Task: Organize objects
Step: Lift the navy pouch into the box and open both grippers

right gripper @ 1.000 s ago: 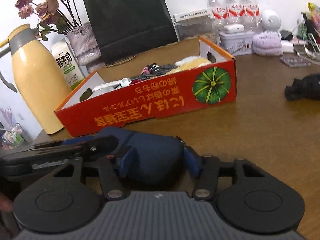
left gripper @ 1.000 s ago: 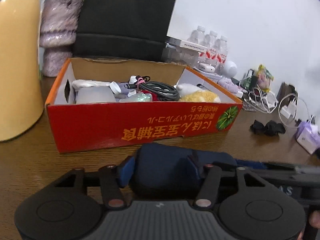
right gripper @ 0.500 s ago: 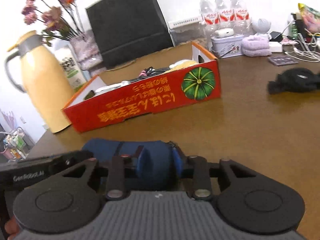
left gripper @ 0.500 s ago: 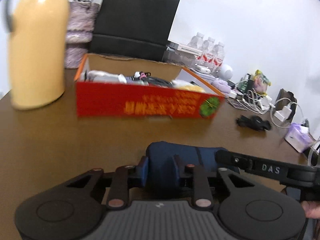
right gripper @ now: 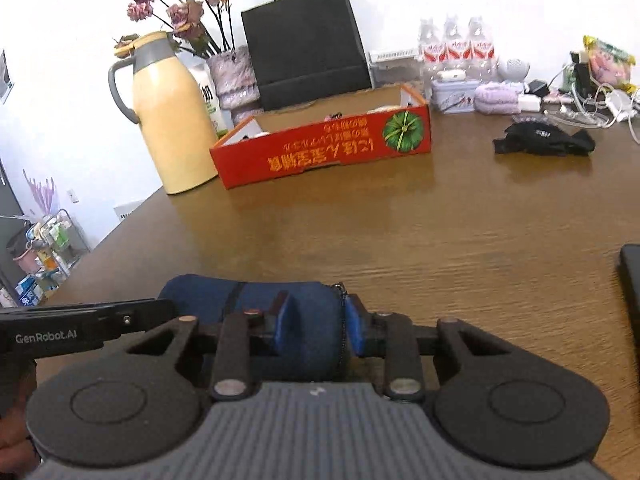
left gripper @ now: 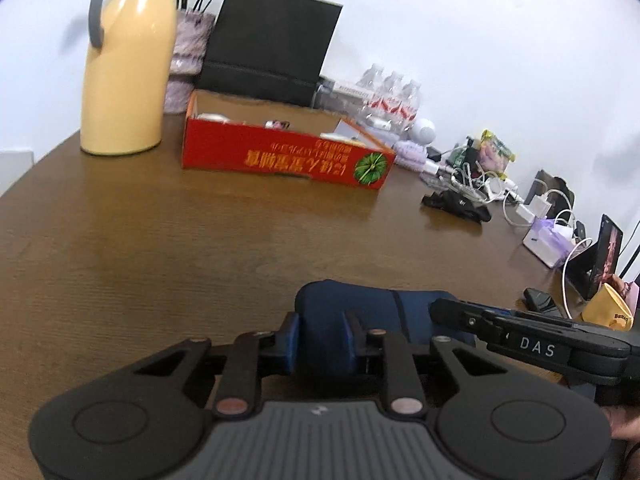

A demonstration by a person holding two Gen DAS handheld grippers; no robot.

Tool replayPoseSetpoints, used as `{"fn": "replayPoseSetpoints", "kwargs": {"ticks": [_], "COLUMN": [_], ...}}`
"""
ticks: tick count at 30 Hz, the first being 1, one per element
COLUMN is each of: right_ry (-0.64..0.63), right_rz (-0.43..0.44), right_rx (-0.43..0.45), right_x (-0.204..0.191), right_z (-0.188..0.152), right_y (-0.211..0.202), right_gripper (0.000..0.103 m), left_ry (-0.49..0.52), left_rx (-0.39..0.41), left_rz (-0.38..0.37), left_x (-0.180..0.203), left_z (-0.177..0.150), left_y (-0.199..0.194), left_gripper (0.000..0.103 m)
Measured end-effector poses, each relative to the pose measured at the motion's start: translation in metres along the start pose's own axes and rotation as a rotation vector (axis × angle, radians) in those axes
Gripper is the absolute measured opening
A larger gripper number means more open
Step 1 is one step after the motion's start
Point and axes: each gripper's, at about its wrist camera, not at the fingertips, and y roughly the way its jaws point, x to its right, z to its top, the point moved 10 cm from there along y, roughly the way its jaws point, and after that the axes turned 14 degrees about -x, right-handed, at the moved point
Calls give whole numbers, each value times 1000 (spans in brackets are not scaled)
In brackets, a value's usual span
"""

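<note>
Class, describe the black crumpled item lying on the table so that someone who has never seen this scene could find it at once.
Start at the red cardboard box with the green pumpkin picture on the brown wooden table. Look to the box's pumpkin end, toward the tangle of white chargers and cables. On the bare wood just in front of them lies the black crumpled cloth item, the only dark, soft thing there.

Both views are bright and evenly lit, with soft indoor light that seems to come from above. The white wall (left gripper: 460,40) is washed out near overexposure. The brown worktop (right gripper: 440,232) carries a dull sheen and faint, soft shadows under the red box (right gripper: 324,148). Fisheye distortion bends the worktop edge and darkens the corners. Far clutter looks slightly soft, perhaps from motion blur.
</note>
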Motion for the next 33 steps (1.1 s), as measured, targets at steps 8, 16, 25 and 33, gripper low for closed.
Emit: {"fn": "replayPoseSetpoints", "kwargs": {"ticks": [8,16,25,33], "right_ry": [-75,-131,-269,-131], "right_rz": [-15,-65,-56,71], "right_rx": [112,175,-101,-254], "right_x": [1,-5,-17,1], "right_z": [79,239,363,354], "right_y": [-6,73,268,319], "right_gripper": [30,30,33,66], "left_ry": [109,90,-86,115], "left_rx": [145,197,61,84], "left_rz": [26,77,217,323], "left_x": [5,-40,-149,-125], "left_z": [81,235,339,345], "left_y": [-3,62,197,196], "left_gripper": [20,20,25,79]}}
